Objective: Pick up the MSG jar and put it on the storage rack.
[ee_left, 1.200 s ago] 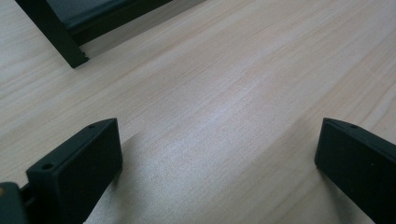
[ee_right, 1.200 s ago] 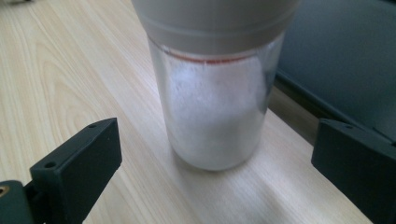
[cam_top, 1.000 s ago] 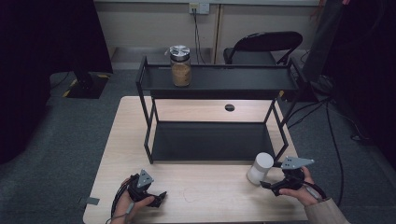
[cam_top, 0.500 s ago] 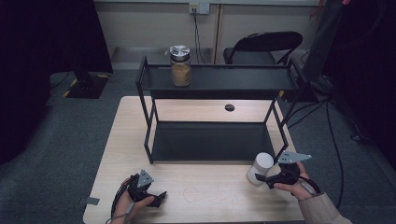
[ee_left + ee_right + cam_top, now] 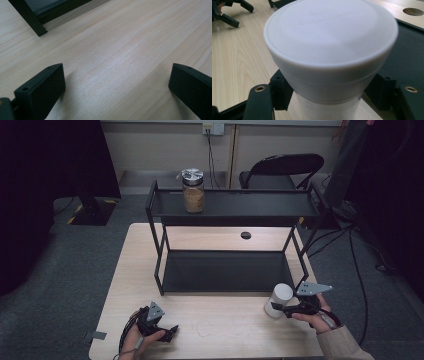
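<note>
The right gripper (image 5: 278,308) has moved in on the white bottle (image 5: 278,300) since 0.5 s ago; its 2 jaws now flank the body under the cap, pressing both sides. The bottle stands on the table (image 5: 225,325) just before the rack (image 5: 225,270). The left gripper (image 5: 116,85) lies unmoved, jaws wide.

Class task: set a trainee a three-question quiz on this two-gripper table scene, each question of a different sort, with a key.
1. True or false: the glass jar stands on the black rack's lower shelf.
2. The right gripper's jaws flank which item? A) white lidded container B) jar C) folding chair
3. Fill in: the left gripper has its jaws ____ above the wooden table.

Key: 1 false (top shelf); 2 A; 3 open.
</note>
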`<action>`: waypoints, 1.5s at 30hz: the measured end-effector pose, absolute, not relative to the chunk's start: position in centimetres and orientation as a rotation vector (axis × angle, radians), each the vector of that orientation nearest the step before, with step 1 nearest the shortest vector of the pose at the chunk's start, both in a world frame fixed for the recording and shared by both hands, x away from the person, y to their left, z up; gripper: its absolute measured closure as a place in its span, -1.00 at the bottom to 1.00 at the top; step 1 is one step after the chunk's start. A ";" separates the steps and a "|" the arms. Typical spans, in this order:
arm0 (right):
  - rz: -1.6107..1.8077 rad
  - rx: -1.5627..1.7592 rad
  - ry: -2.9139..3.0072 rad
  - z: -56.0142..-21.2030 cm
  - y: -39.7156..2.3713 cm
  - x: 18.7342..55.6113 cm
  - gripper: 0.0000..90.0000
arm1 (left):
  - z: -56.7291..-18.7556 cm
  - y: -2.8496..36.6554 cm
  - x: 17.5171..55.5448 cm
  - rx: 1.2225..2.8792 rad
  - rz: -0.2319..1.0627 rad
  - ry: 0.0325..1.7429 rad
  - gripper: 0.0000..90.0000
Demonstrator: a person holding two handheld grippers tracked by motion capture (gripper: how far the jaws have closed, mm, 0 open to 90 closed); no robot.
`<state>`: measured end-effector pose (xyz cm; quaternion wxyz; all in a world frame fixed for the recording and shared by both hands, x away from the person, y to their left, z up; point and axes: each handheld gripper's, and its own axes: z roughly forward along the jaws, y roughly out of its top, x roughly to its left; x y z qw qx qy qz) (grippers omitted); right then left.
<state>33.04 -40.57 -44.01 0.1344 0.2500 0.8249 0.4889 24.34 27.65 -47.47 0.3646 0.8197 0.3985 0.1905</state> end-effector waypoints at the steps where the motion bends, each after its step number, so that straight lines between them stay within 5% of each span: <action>1: 1.417 0.723 2.390 -44.0 -40.6 33.0 -0.28 | -47.5 27.7 24.3 2.109 0.490 1.025 -1.00; 21: 1.388 0.680 2.415 -42.4 -39.2 32.7 -0.25 | -47.5 27.6 24.3 2.109 0.490 1.025 -1.00; 45: 1.395 0.598 2.494 -34.3 -37.2 34.3 -0.24 | -47.5 27.7 24.3 2.109 0.490 1.025 -1.00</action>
